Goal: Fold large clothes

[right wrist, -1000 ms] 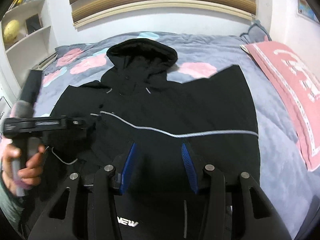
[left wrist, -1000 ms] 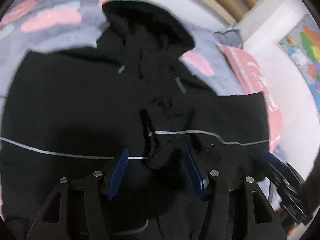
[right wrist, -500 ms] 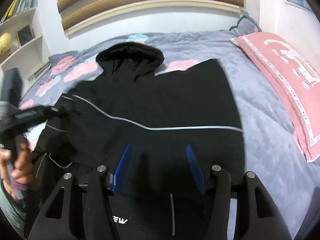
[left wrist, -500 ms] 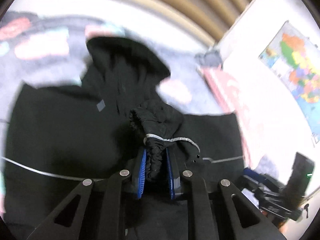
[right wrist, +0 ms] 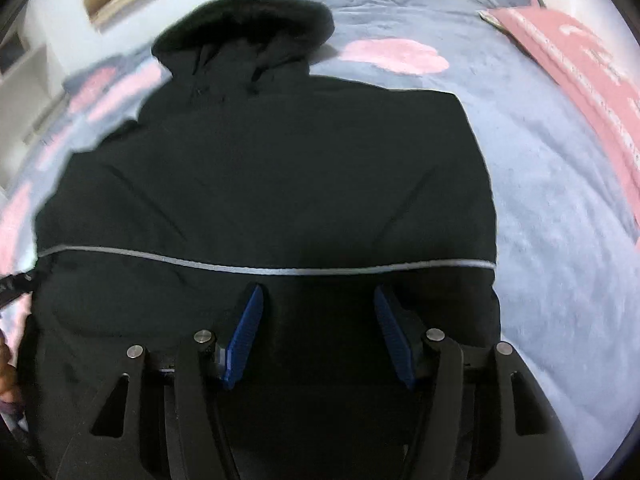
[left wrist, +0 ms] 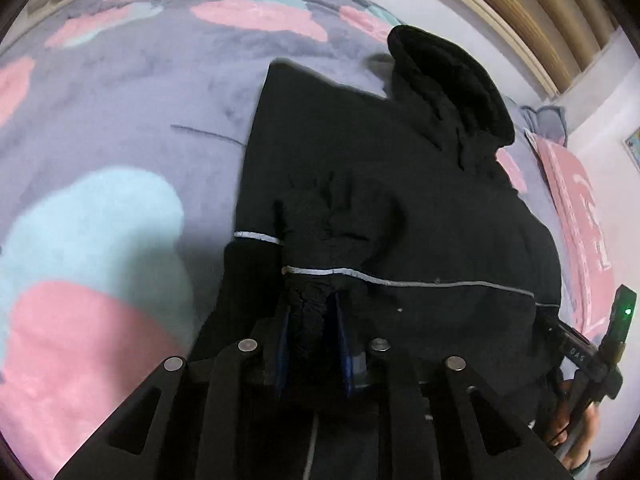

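Note:
A large black hooded jacket (left wrist: pixel 420 208) with a thin grey reflective stripe lies on the bed, hood (left wrist: pixel 452 80) towards the wall. My left gripper (left wrist: pixel 312 320) is shut on the bunched sleeve cuff (left wrist: pixel 310 312), which lies folded in over the jacket's body. In the right wrist view the jacket (right wrist: pixel 272 168) fills the middle, hood (right wrist: pixel 248 20) at the top. My right gripper (right wrist: pixel 318 320) is open and empty, low over the lower part of the jacket.
The bed has a grey blanket (left wrist: pixel 132 120) with pink and blue patches. A pink pillow (right wrist: pixel 580 64) lies along the right side. The right hand and gripper handle (left wrist: pixel 588 356) show at the left view's right edge.
My left gripper closed on the sleeve cuff and carried it left, with the sleeve now over the jacket's body. My right gripper moved closer over the jacket and stayed open.

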Demonstrator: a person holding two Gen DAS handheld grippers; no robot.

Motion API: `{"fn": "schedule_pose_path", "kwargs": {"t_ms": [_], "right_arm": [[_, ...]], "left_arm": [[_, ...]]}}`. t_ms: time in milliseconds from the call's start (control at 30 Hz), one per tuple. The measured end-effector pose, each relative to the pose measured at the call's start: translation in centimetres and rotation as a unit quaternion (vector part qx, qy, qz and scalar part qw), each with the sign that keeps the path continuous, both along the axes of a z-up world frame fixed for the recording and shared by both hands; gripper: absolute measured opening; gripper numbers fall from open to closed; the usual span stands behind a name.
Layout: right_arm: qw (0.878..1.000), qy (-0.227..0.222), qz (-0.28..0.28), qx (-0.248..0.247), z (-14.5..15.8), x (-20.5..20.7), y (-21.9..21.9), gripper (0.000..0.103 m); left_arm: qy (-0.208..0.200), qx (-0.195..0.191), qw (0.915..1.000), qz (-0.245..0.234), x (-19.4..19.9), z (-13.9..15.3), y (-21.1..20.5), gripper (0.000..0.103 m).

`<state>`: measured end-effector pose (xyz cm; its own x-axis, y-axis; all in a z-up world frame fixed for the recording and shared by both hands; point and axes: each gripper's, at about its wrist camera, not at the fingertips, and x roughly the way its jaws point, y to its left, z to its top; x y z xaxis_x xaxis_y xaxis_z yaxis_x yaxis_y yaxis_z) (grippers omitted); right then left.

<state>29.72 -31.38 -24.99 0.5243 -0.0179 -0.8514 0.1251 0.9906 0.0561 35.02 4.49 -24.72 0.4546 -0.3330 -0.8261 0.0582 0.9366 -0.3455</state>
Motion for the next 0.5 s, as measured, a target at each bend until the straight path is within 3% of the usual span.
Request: {"fn": "schedule_pose_path", "kwargs": {"t_ms": [133,200,267,300,400,500], "right_arm": [[1.000,0.003,0.008,0.007,1.6,-0.3,-0.3,0.062],[0.999,-0.037,0.017,0.035,4.0,-1.6,-0.4,0.063],[0.994,-0.089,0.029,0.051,6.6,-3.1,-0.1,0.063],[0.992,-0.112,0.037,0.050,7.8,-3.7,0.4,0.063],[0.989,-0.133,0.059,0.024,9.1,-4.0,2.3,0.063],[0.991,-0.116,0.066,0.008,7.7,-3.7,3.5,0.063]], "left_arm": [[-0.033,-0.001,0.9994,0.007,-0.6,1.9,0.1,0.027],[-0.073,0.002,0.9971,0.019,-1.3,4.1,0.4,0.034],[-0.129,-0.004,0.9915,0.018,-2.9,7.4,0.9,0.053],[-0.146,-0.010,0.9892,0.012,-3.3,8.5,0.7,0.067],[-0.174,-0.017,0.9841,-0.033,-3.8,11.0,-1.5,0.069],[-0.159,-0.014,0.9848,-0.069,-2.9,10.2,-4.1,0.069]]}}
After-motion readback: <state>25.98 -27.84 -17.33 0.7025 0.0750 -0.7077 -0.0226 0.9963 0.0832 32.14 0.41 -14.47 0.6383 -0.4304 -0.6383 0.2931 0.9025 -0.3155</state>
